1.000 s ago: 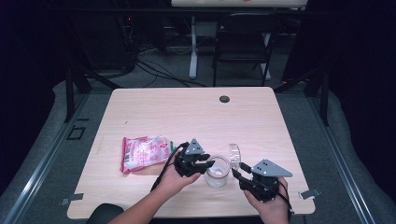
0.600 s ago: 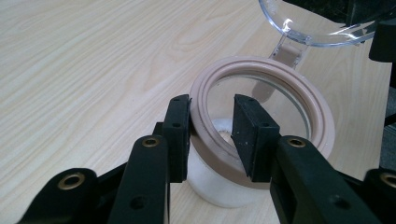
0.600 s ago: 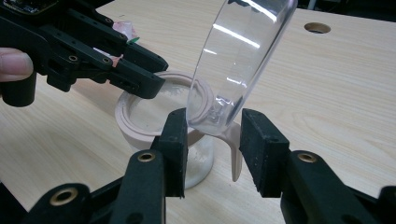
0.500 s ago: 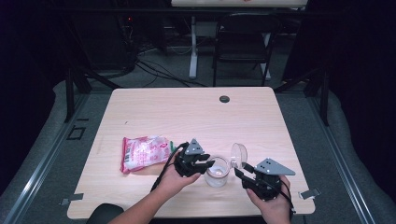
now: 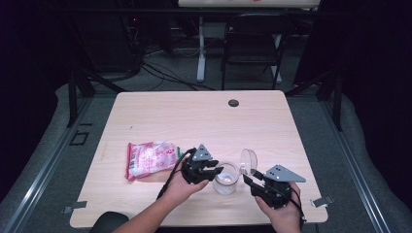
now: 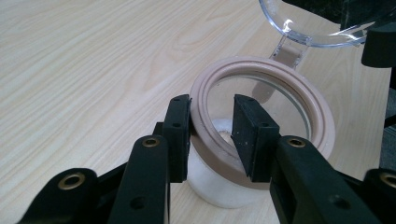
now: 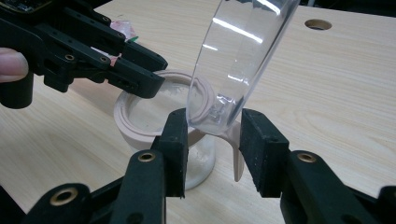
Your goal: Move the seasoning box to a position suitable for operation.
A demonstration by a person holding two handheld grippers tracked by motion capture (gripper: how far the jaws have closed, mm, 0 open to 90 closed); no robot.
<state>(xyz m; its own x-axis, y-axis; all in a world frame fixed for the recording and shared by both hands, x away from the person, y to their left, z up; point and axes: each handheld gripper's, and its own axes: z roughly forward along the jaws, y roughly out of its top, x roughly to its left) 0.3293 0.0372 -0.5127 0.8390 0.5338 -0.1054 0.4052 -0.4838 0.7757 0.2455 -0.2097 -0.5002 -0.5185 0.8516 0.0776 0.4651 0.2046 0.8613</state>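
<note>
A small clear jar (image 5: 227,178) with a beige rim (image 6: 322,121) stands on the table near its front edge. My left gripper (image 5: 216,171) straddles the near wall of that rim (image 7: 140,116), one jaw outside and one inside, shut on it (image 6: 211,116). The jar's clear domed lid (image 5: 248,160) stands tipped open on its beige hinge strap, to the right of the jar. My right gripper (image 5: 248,178) is shut on the lower edge of the lid (image 7: 238,56), which sits between its pads (image 7: 213,126). White residue lies in the jar's bottom.
A pink snack bag (image 5: 150,160) lies on the wooden table (image 5: 194,121) just left of my left hand. A dark cable hole (image 5: 233,103) sits near the far edge. A chair (image 5: 252,48) and a desk leg stand beyond the table.
The clear lid has swung slightly to the right, away from the jar mouth. Both hands stay where they were.
</note>
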